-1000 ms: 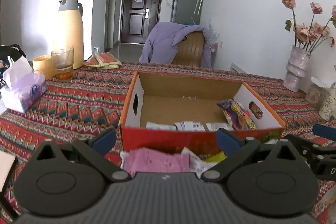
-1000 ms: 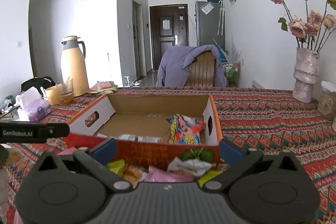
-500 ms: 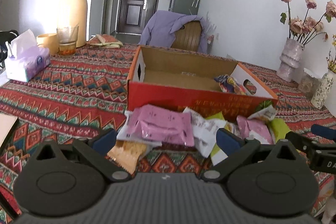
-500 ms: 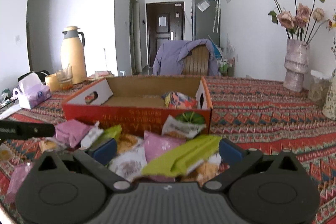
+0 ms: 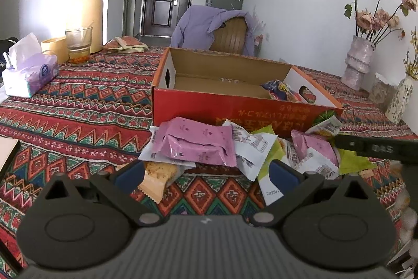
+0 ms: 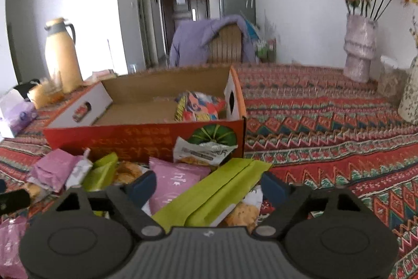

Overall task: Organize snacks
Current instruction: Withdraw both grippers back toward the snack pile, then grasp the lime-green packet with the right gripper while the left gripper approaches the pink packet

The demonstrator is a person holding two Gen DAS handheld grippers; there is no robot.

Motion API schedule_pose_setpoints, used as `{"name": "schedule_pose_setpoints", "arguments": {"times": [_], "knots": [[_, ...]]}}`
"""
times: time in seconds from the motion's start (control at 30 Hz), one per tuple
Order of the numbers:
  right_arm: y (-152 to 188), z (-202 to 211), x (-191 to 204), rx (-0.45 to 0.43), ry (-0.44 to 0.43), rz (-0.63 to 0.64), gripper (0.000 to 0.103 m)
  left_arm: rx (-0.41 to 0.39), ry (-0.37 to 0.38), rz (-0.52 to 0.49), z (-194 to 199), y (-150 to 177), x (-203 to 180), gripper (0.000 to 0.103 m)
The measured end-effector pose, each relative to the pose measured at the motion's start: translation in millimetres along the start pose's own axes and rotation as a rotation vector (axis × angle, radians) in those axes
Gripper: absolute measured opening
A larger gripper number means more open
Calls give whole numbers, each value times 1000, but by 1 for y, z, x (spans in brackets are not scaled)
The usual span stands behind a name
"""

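Your right tool [image 6: 209, 183] is closing around a green packet [image 6: 214, 196], pads not yet pressing it. Your left tool [image 5: 206, 173] is wide open, holding nothing, over the snack pile [image 5: 235, 145] lying on the surface [image 5: 78, 106] before the box [image 5: 235, 106].

Snack packets [image 5: 193, 145] are crowding the cloth at twelve o'clock, touching the box's red wall [image 5: 235, 109]. Bare tablecloth [image 5: 78, 111] is lying open toward ten o'clock.
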State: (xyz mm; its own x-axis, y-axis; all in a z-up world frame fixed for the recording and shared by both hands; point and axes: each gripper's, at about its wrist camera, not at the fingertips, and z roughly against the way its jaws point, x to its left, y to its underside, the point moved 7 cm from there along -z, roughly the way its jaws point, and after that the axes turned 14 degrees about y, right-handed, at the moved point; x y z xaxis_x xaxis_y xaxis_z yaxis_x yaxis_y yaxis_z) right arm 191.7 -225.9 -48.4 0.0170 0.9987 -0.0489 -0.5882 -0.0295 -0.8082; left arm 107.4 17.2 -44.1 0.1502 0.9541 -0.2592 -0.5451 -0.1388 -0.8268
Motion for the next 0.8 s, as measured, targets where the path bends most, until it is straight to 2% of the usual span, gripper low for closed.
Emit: {"name": "schedule_pose_setpoints", "arguments": {"times": [0.1,0.2,0.27,0.5,0.6,0.8], "knots": [[2,-19,1,62,37,13,81,7,0,3,-1,2,0,103],[7,-25,2,78,55,43,69,24,6,-2,-5,6,-2,103],[12,-24,0,75,54,52,60,32,8,-2,-7,8,-2,103],[21,-17,-11,54,65,108,42,36,14,-1,-8,9,-3,103],[23,-17,-13,35,77,133,39,35,11,0,-8,8,-3,103],[20,1,-19,-42,67,65,39,35,0,4,-7,8,-2,103]]}}
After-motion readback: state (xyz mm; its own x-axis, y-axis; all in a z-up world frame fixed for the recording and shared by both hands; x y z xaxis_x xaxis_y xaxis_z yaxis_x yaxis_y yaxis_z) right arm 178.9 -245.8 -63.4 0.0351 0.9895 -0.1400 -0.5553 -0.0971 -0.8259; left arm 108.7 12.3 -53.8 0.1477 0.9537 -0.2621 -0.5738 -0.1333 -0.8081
